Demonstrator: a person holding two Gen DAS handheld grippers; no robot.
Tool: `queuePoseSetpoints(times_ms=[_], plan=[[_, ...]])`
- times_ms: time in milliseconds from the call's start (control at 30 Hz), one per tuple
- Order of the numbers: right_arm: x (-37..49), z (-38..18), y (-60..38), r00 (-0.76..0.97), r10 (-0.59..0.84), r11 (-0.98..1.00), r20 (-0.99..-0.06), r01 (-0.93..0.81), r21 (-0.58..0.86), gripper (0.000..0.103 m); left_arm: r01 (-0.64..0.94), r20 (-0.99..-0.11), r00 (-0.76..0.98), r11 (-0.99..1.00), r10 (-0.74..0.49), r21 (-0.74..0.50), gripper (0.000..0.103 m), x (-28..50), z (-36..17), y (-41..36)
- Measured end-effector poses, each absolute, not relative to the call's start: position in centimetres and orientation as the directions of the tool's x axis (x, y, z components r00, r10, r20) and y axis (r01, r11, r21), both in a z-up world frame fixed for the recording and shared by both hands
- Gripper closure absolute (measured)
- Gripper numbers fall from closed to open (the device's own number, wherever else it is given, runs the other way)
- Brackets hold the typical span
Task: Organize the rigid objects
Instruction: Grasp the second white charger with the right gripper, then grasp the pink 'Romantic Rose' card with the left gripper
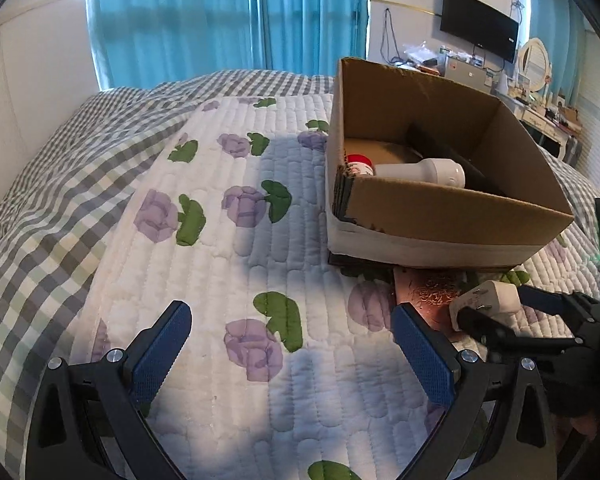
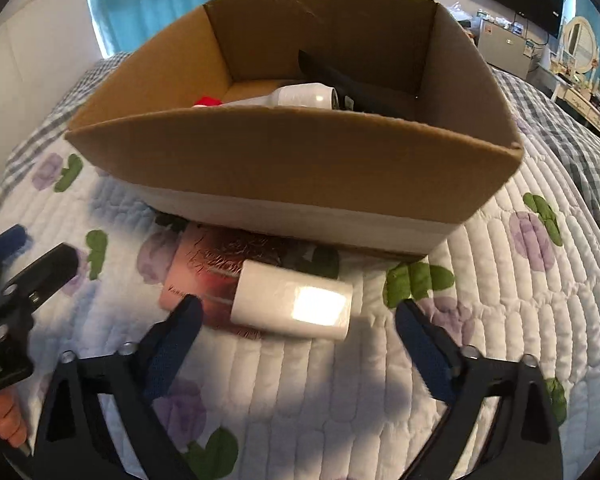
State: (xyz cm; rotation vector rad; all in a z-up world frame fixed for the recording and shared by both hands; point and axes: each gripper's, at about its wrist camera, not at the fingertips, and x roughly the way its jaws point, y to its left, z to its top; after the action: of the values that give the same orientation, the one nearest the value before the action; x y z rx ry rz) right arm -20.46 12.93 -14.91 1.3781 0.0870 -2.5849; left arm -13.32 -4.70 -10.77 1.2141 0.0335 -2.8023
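An open cardboard box [image 1: 452,208] [image 2: 292,160] stands on the quilted bed. Inside lie a white bottle-like object [image 1: 424,171] [image 2: 300,96], a red-capped item [image 1: 358,164] [image 2: 208,101] and a black object [image 2: 360,88]. A white plug adapter [image 2: 294,305] [image 1: 486,300] lies on the quilt in front of the box, partly on a pink patterned item [image 2: 204,272]. My right gripper [image 2: 296,344] is open, its fingers on either side of the adapter's near end. My left gripper [image 1: 292,344] is open and empty over bare quilt, left of the adapter.
The bed has a white quilt with purple flowers [image 1: 244,204] and a checked blanket [image 1: 40,200] at left. Blue curtains [image 1: 220,20], a wall TV [image 1: 478,22] and a cluttered dresser [image 1: 540,96] stand behind. The left gripper shows at the left edge of the right wrist view [image 2: 16,276].
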Motion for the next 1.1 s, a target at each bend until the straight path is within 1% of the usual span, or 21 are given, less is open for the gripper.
queuePoseSetpoints(times_ms=[33, 67, 100, 200, 333, 367, 433, 500, 600, 667, 833, 933, 1033, 1100], plan=[[-20.6, -15.1, 13.0, -0.532, -0.167, -0.975, -0.830, 0.214, 0.059, 0.035, 0.092, -0.729, -0.681, -0.996, -0.075, 0.016, 0.001, -13.3, -10.8, -4.7], [-20.5, -15.2, 13.3, -0.517, -0.215, -0.968, -0.828, 0.224, 0.111, 0.048, 0.094, -0.727, -0.682, -0.995, -0.079, 0.020, 0.001, -13.2, -10.9, -4.7], [-20.4, -15.1, 13.5, -0.517, -0.221, -0.968, -0.827, 0.220, 0.121, 0.048, 0.094, -0.726, -0.682, -0.995, -0.082, 0.024, 0.001, -13.2, -10.9, -4.6], [-19.1, -14.0, 14.2, -0.555, -0.204, -0.970, -0.806, 0.225, 0.091, 0.049, 0.077, -0.722, -0.686, -0.996, -0.086, 0.046, 0.001, -13.1, -11.0, -4.0], [-17.8, -12.8, 17.2, -0.587, -0.178, -0.982, -0.790, 0.156, 0.105, 0.051, 0.027, -0.730, -0.680, -0.997, -0.071, 0.072, 0.001, -13.1, -10.6, -2.1], [-17.7, -12.5, 18.1, -0.596, -0.157, -0.987, -0.788, 0.127, 0.101, 0.051, 0.014, -0.730, -0.680, -0.997, -0.068, 0.079, 0.001, -13.0, -10.5, -1.4], [-17.7, -11.5, 19.6, -0.636, -0.073, -0.997, -0.768, 0.071, 0.036, 0.051, 0.005, -0.723, -0.684, -0.992, -0.096, 0.127, 0.001, -12.9, -10.3, 0.5], [-17.9, -10.9, 20.7, -0.653, -0.034, -0.999, -0.756, 0.039, 0.011, 0.051, -0.025, -0.734, -0.675, -0.991, -0.080, 0.131, 0.001, -13.2, -10.6, 2.2], [-18.5, -10.8, 22.8, -0.646, -0.080, -0.995, -0.759, 0.003, 0.103, 0.051, -0.060, -0.762, -0.647, -0.995, -0.020, 0.078, 0.001, -14.2, -11.5, 4.2], [-18.5, -11.1, 23.2, -0.639, -0.078, -0.993, -0.765, -0.019, 0.117, 0.051, -0.071, -0.767, -0.641, -0.995, -0.006, 0.066, 0.001, -15.2, -12.4, 5.3], [-18.3, -11.3, 23.3, -0.625, -0.096, -0.992, -0.775, -0.008, 0.130, 0.051, -0.062, -0.802, -0.597, -0.997, 0.000, 0.046, 0.001, -17.7, -14.7, 6.2], [-18.5, -11.5, 23.1, -0.613, -0.114, -0.989, -0.782, -0.005, 0.148, 0.051, -0.038, -0.821, -0.570, -0.997, -0.029, 0.062, 0.001, -19.1, -15.9, 6.2], [-19.0, -12.1, 23.1, -0.599, -0.133, -0.985, -0.790, -0.005, 0.171, 0.051, -0.036, -0.829, -0.558, -0.997, -0.036, 0.068, 0.005, -19.9, -16.8, 6.0], [-19.1, -12.3, 23.0, -0.594, -0.125, -0.987, -0.794, -0.007, 0.160, 0.051, -0.046, -0.823, -0.567, -0.997, -0.025, 0.062, 0.022, -19.6, -16.5, 5.9]])
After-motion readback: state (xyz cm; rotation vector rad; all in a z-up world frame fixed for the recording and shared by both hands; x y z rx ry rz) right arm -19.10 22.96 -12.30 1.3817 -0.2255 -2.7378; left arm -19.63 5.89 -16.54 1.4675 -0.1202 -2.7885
